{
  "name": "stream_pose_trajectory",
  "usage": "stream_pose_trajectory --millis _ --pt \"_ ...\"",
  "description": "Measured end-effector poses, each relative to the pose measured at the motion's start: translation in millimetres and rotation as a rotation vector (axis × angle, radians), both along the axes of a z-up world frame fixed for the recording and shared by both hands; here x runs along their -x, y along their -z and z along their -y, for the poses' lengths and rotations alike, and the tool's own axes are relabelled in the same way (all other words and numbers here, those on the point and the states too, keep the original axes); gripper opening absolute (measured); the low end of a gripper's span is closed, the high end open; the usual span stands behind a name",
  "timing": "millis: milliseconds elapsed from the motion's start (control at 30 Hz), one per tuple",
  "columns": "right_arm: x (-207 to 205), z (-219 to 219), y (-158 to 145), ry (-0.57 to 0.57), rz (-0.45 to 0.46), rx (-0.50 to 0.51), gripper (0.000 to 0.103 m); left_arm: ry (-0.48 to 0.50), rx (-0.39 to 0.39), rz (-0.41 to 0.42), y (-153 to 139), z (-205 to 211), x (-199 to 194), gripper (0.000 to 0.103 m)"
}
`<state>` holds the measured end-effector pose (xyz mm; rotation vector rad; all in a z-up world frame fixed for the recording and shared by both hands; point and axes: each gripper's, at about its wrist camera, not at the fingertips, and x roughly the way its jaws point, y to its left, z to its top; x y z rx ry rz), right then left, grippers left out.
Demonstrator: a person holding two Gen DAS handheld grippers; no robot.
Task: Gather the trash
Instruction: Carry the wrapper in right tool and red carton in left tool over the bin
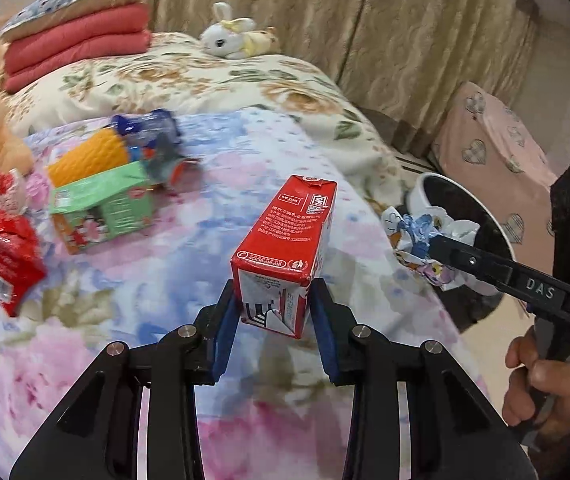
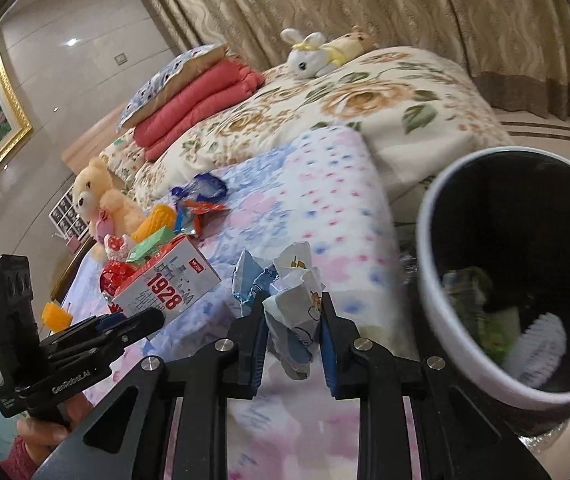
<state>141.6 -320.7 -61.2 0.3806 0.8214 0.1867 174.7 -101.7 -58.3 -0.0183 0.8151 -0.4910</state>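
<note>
Left tongs [image 1: 273, 300] clamp a red carton [image 1: 285, 248]; right tongs [image 2: 293, 320] pinch crumpled paper [image 2: 297, 300] beside the bin [image 2: 465, 200]

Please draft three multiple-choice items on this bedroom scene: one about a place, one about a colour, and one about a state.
1. Where does the waste bin stand?
A. On the pillows
B. Beside the bed's edge, on the floor
C. On the folded blankets

2. What colour are the folded blankets?
A. Coral red
B. Green
C. Black

3. What is the right hand-held gripper doing?
A. Open and empty
B. Gripping a plush rabbit
C. Pinching a crumpled wrapper

Answers:
1 B, its white rim sits below the quilt edge, by the floor.
2 A, the stack near the headboard is coral red.
3 C, both blue pads press the crumpled paper.
</note>
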Motion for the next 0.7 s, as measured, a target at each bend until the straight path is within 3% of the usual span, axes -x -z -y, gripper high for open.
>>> stream_pose_trajectory --millis 700 --pt "45 90 -15 0.186 0.038 -0.009 0.023 0.163 -0.006 0.033 -19 94 26 0.034"
